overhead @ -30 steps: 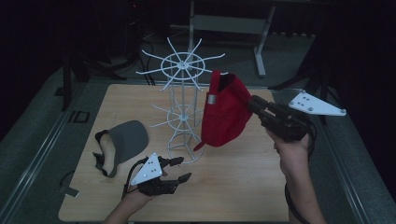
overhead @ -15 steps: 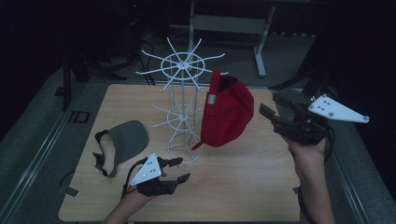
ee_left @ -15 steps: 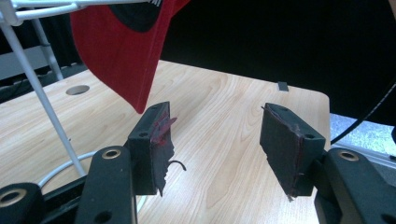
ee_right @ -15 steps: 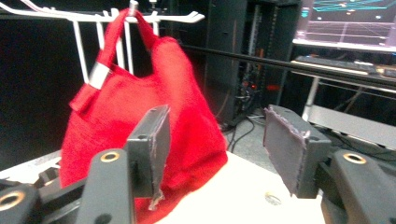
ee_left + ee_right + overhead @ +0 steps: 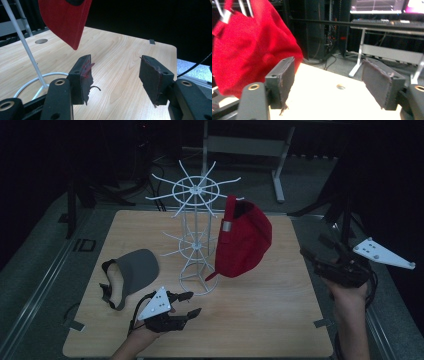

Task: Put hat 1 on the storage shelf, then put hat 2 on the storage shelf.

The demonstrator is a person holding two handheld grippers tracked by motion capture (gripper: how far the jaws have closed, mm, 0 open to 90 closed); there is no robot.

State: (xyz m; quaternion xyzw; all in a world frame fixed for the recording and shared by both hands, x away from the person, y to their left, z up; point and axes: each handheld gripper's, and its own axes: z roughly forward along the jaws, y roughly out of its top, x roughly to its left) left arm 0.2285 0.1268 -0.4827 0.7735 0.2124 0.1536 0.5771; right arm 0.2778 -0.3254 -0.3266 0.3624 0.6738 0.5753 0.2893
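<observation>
high view above table (image 5: 280,330) looking down, both gripper views low, sharing red cap (image 5: 245,240)

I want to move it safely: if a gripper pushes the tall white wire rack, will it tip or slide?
The tall white wire rack probably tips easily: it is thin, high, and rests on one small ring base. The red cap hanging on one side likely pulls it off balance. On the smooth wooden table it may slide first.

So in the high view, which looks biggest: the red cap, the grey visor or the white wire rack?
1. white wire rack
2. red cap
3. grey visor, though it looks only a little smaller than the cap.
</observation>
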